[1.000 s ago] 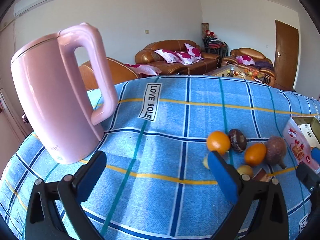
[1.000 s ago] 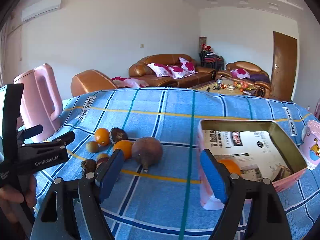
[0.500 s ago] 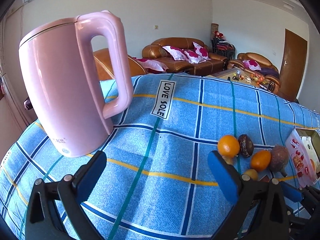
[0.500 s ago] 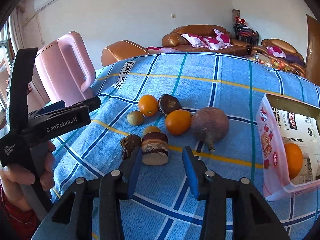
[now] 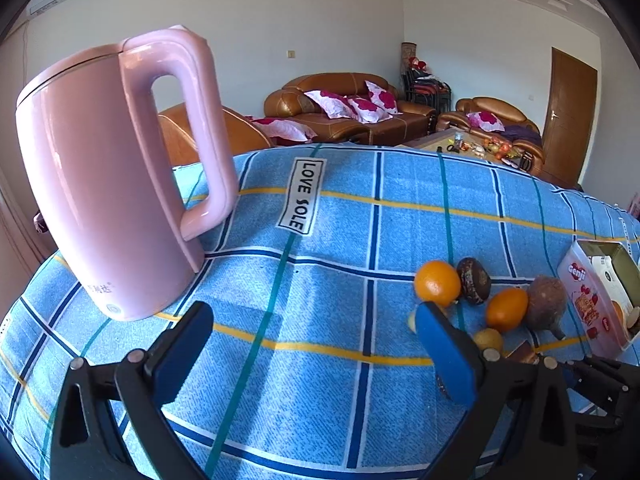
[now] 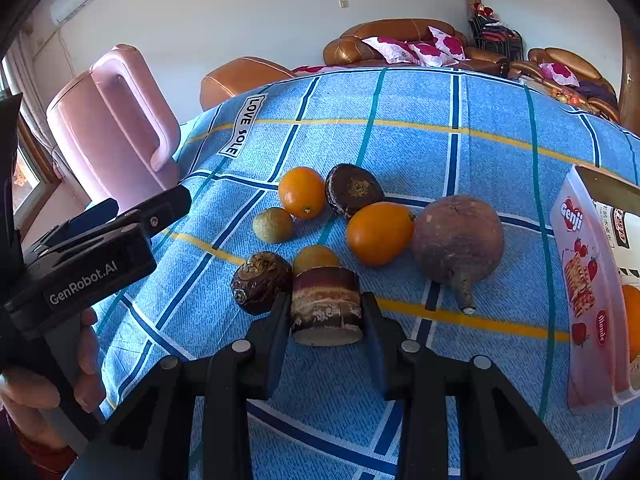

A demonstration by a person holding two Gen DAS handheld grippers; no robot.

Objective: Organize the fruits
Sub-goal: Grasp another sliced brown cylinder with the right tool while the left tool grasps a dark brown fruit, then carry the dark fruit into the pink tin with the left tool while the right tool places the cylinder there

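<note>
Several fruits lie grouped on the blue checked cloth. In the right wrist view my right gripper [image 6: 326,312] is shut on a short brown sugarcane piece [image 6: 326,304] resting on the cloth. Around it are a dark wrinkled fruit [image 6: 260,282], a small yellow-brown fruit [image 6: 315,257], a kiwi [image 6: 273,225], two oranges [image 6: 301,192] [image 6: 378,233], a dark round fruit [image 6: 352,189] and a large purple root [image 6: 458,238]. A pink box [image 6: 588,296] at the right holds an orange. My left gripper [image 5: 312,348] is open and empty, left of the fruits.
A pink kettle [image 5: 112,184] stands on the table's left side, close ahead of the left gripper. The cloth [image 5: 340,240] has a "LOVE SOLE" label. Sofas and a door lie beyond the table's far edge.
My right gripper moved forward and down to the fruit group and closed on the sugarcane piece. My left gripper drifted left toward the kettle and stayed open.
</note>
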